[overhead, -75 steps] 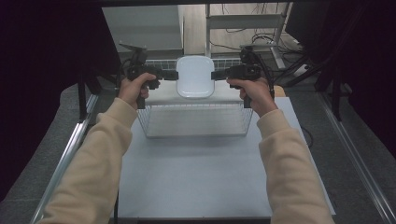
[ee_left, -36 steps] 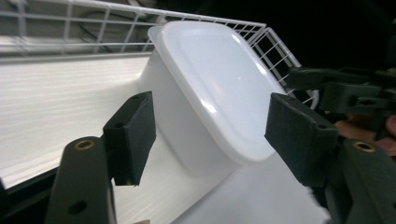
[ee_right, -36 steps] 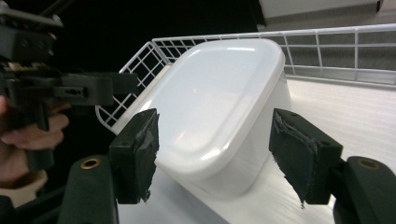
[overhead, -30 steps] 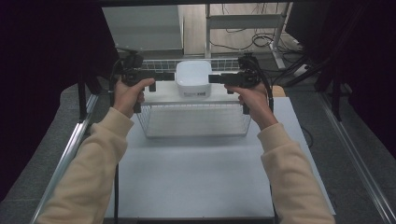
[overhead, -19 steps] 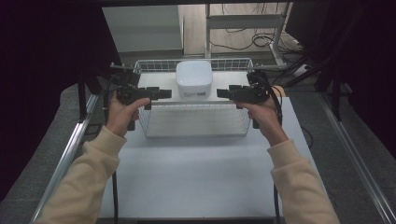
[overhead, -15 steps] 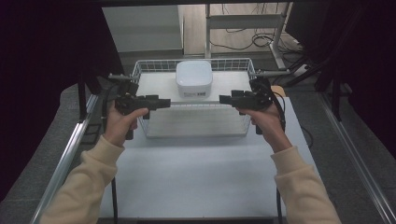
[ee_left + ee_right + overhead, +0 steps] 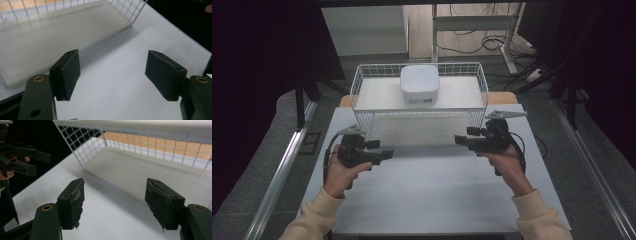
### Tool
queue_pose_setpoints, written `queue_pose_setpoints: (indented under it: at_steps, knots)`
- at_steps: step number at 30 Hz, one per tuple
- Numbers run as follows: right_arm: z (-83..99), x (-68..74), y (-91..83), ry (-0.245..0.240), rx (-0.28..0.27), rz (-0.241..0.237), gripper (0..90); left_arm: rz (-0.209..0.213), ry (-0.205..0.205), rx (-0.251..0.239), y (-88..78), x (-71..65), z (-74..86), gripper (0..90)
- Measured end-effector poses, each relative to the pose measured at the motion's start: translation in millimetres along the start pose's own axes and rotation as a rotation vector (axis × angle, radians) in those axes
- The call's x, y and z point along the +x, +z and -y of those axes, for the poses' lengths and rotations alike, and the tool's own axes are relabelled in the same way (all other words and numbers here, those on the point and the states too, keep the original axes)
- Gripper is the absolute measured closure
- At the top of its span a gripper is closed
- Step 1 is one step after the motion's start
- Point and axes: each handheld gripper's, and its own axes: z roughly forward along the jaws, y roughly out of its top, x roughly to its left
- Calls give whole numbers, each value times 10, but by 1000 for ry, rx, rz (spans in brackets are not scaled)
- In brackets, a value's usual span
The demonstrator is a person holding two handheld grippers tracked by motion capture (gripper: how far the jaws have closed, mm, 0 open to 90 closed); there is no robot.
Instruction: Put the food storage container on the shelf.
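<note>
You are holding both tongs wide, empty: left tongs [image 7: 384, 154], right tongs [image 7: 460, 141], hovering over tabletop [image 7: 432, 200]. White box [image 7: 419, 84] is sitting in wire basket [image 7: 362, 75], straight ahead, midway between hands; neither nearer.
</note>
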Motion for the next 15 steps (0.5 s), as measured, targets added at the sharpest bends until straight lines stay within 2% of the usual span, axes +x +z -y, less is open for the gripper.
queue_pose_setpoints:
  at_steps: [1, 2, 3, 4, 6, 10, 13, 15]
  knots:
    - [0, 0, 0, 0, 0, 0, 317, -8, 3, 4, 2, -2, 55, 279]
    - [117, -5, -13, -1, 8, 1, 316, -19, 7, 11, 9, -5, 148, 279]
    - [117, -5, -13, -1, 8, 1, 316, -19, 7, 11, 9, -5, 148, 278]
    - [235, -10, -21, 4, 17, 1, 316, -30, 6, 13, 19, -10, 275, 279]
    - [295, -12, -23, 5, 21, 1, 315, -35, 5, 17, 27, -10, 333, 281]
    - [551, -31, 0, -3, 45, 12, 312, -46, 13, 72, 102, 3, 546, 278]
    - [775, -63, 63, -8, 82, 13, 308, -53, 6, 93, 138, 12, 635, 276]
    - [853, -82, 98, -10, 121, 14, 299, -58, 5, 99, 151, 18, 656, 276]
